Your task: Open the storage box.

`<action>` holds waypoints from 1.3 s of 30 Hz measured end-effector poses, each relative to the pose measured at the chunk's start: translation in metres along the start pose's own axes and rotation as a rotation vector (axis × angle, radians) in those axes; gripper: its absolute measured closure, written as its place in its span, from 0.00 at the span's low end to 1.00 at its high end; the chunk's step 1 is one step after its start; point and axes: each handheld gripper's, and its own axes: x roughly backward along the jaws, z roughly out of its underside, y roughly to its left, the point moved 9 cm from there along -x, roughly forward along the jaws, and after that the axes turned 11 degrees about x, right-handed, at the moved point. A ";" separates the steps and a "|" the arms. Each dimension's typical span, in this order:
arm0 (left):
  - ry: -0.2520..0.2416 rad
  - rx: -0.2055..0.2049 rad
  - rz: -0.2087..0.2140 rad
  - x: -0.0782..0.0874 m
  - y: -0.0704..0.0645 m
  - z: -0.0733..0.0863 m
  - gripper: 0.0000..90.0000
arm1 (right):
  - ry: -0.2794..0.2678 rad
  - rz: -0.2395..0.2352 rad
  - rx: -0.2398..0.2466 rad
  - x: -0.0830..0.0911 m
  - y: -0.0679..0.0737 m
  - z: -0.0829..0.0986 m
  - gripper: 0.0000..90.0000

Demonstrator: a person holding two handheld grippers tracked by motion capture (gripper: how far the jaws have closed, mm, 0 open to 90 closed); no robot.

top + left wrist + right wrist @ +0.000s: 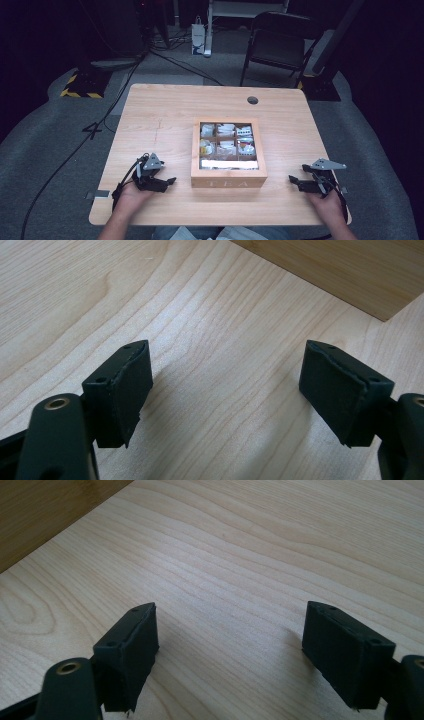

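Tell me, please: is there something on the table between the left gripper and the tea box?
Nothing visible. The left gripper rests open on the table, beside the left side of the tea box. In the left gripper view, bare wood lies between the jaws and the box wall.

A tea box (228, 182) sits mid-table (160, 115), tongs flanking it left (169, 182) and right (295, 182).

One tea box (228, 176), six compartments; two tongs; one table (160, 120); one chair (280, 42).
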 end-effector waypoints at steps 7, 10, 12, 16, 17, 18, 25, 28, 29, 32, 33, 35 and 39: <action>0.000 -0.002 0.003 0.000 0.001 0.000 0.25 | 0.000 0.000 0.000 0.000 0.000 0.000 0.25; 0.000 -0.002 0.003 0.000 0.000 0.000 0.25 | 0.000 0.000 0.000 0.000 0.000 0.000 0.25; 0.000 -0.002 0.003 0.000 0.000 0.000 0.25 | 0.000 0.000 0.000 0.000 0.000 0.000 0.25; -0.002 0.008 0.008 0.000 0.001 0.000 0.25 | 0.000 0.000 0.000 0.000 0.000 0.000 0.25; -0.002 0.006 0.004 0.001 0.002 0.000 0.25 | 0.000 0.000 0.000 0.000 0.000 0.000 0.25; -0.003 0.007 0.007 0.001 0.002 0.000 0.26 | 0.000 0.000 0.000 0.000 0.000 0.000 0.25; -0.032 0.033 0.036 0.014 -0.001 -0.010 0.28 | 0.000 0.000 0.000 0.000 0.000 0.000 0.25; -0.042 0.027 0.046 0.022 -0.006 -0.016 0.29 | 0.001 0.001 0.001 0.000 0.000 0.000 0.25; -0.046 0.020 0.046 0.024 -0.007 -0.018 0.29 | 0.001 0.001 0.001 0.000 0.000 0.000 0.25; -0.059 0.031 0.047 0.029 -0.010 -0.023 0.31 | 0.001 0.001 0.001 0.000 0.000 0.000 0.25; -0.064 0.029 0.045 0.031 -0.010 -0.024 0.31 | 0.001 0.001 0.000 0.000 0.000 0.000 0.25; -0.074 0.038 0.046 0.035 -0.012 -0.027 0.32 | 0.001 0.001 0.001 0.000 0.000 0.000 0.25; -0.095 0.044 0.048 0.042 -0.018 -0.034 0.32 | 0.001 0.001 0.001 0.000 0.000 0.000 0.25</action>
